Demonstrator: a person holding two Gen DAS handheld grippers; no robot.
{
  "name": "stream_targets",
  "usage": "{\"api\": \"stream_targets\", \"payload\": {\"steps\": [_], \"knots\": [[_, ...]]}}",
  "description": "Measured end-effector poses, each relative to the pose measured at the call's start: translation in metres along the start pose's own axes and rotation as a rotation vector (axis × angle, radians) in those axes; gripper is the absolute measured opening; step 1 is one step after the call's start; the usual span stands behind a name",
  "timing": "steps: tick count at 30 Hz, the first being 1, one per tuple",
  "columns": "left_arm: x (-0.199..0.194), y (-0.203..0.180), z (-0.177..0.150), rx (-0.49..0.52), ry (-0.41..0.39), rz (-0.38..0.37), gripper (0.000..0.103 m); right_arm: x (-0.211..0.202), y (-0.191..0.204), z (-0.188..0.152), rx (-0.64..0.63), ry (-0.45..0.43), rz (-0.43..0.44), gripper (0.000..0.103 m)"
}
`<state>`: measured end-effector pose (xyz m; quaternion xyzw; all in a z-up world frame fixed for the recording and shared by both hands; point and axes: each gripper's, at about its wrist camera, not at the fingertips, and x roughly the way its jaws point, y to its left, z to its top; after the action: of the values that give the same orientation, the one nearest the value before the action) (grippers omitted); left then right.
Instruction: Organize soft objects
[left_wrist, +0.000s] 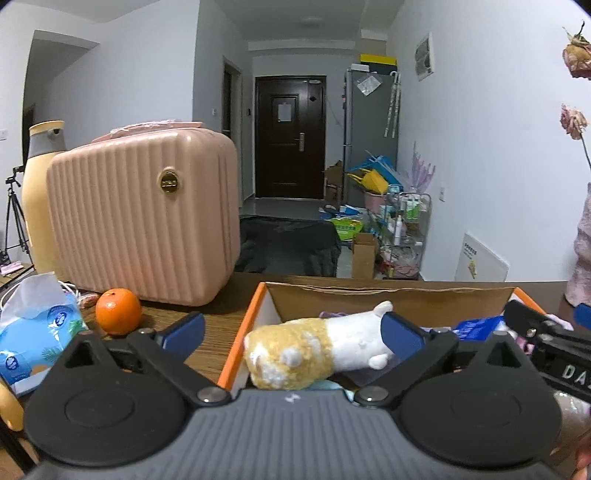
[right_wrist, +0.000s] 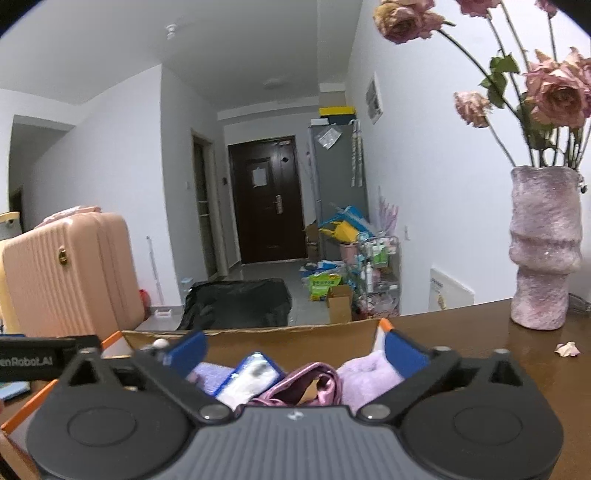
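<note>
Plush hamster toy (left_wrist: 314, 352) lies on the cardboard box (left_wrist: 388, 299) rim between the left gripper (left_wrist: 291, 332)'s wide-spread, empty jaws; the right gripper (right_wrist: 295, 350) gapes empty over a purple towel (right_wrist: 369, 376).

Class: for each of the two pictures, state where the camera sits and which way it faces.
Left wrist: on the left gripper, facing the plush toy in the cardboard box; own open fingers show.
Right wrist: on the right gripper, over the box's purple cloths; own open fingers show.
Shared: box, pink suitcase, dark door.
</note>
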<state>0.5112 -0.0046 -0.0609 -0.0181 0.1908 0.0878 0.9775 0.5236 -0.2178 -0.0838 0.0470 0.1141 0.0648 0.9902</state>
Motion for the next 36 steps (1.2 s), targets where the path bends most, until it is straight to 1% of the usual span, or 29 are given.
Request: {"api": "stream_targets", "payload": {"steps": [4,21,26,36], "knots": [[0.002,0.002,0.000,-0.009,0.006,0.005,0.103,0.000,-0.002,0.000,0.011,0.002,-0.009,0.103],[-0.004,-0.002,-0.002,0.006,-0.009,0.012,0.103,-0.005,-0.003,-0.003,0.012,-0.008,-0.033,0.103],[-0.012,-0.004,-0.005,0.013,-0.024,0.021,0.103,-0.015,-0.001,-0.006,0.006,-0.019,-0.052,0.103],[-0.040,0.000,-0.017,0.010,-0.020,0.005,0.103,-0.050,0.001,-0.013,-0.009,-0.036,-0.072,0.103]]}}
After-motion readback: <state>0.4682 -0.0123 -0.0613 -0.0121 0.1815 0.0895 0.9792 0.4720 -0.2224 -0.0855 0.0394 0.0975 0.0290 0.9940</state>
